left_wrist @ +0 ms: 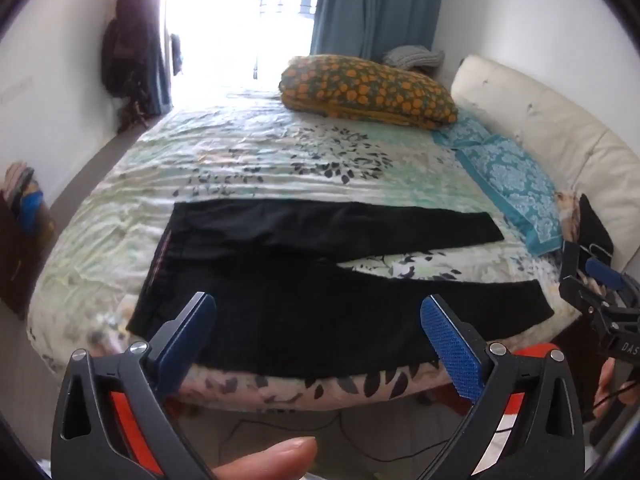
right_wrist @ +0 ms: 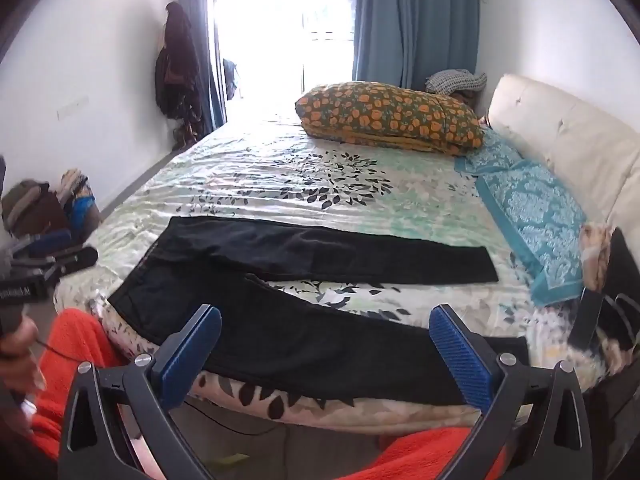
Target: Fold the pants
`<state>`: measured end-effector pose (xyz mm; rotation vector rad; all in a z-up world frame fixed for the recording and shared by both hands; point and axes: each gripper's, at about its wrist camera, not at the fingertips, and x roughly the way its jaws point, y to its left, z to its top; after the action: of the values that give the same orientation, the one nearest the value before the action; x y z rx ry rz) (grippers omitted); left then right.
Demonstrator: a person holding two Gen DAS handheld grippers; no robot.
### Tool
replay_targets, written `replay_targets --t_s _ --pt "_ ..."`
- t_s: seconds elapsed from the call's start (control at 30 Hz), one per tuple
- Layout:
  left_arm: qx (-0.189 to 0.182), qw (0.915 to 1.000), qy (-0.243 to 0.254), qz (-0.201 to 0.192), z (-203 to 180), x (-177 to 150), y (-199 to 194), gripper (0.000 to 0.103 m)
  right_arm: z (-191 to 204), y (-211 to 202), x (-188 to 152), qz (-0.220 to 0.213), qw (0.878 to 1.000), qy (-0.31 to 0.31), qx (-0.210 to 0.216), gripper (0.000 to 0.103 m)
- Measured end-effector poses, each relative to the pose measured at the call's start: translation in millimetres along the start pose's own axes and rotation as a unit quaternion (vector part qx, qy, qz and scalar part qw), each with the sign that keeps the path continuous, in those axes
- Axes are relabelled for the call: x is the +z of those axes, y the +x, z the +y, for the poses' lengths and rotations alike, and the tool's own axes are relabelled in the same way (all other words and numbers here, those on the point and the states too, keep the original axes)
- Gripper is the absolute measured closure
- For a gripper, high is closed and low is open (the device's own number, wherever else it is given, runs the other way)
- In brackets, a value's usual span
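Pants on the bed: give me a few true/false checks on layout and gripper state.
1. The black pants lie flat with legs spread apart. True.
2. The left gripper is shut on the waistband. False: open, holding nothing.
3. The right gripper is open. True.
4. The orange-patterned pillow sits on the pants. False: it lies farther back on the bed.
5. The pants are already folded. False: unfolded.

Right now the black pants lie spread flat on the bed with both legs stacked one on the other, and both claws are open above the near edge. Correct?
Not quite. The black pants lie flat, but the right wrist view shows the legs splayed apart, bedsheet between them. Both the left claw and right claw are open.
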<state>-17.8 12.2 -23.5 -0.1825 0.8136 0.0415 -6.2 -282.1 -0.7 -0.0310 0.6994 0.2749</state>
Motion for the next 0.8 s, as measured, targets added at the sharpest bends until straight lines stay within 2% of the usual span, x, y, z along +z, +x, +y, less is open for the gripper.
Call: replay_targets --t_s 0.1,0.17,0.23,0.33,0.43,0.63,0.8 --pt "-0.016 0.9963 -0.001 0.084 10 -27 18 0.0 8 19 -42 -0.004 0.997 0.065 -0.031 0.0" --pt "-0.005 0.9952 -0.011 0.097 25 -34 18 0.001 16 32 -69 0.019 0.994 0.094 -0.059 0.0" --pt "0.018 0.9969 -0.013 0.076 34 -40 7 0.001 23 42 -79 0.065 0.994 0.083 -0.028 0.0" --pt "0.064 0.9977 -0.016 0.012 50 -44 -8 0.001 31 25 -77 0.03 0.995 0.064 -0.065 0.0" --pt "0.076 0.9968 -0.002 -0.023 56 -47 -12 0.001 35 15 -73 0.008 0.995 0.062 -0.082 0.0" --pt "0.04 0.9984 0.038 -0.012 37 -54 -3 0.001 31 13 -81 0.026 0.992 0.066 -0.104 0.0" --pt "0.041 0.9977 0.053 -0.001 25 -43 7 0.001 24 16 -79 0.009 0.993 0.071 -0.095 0.0"
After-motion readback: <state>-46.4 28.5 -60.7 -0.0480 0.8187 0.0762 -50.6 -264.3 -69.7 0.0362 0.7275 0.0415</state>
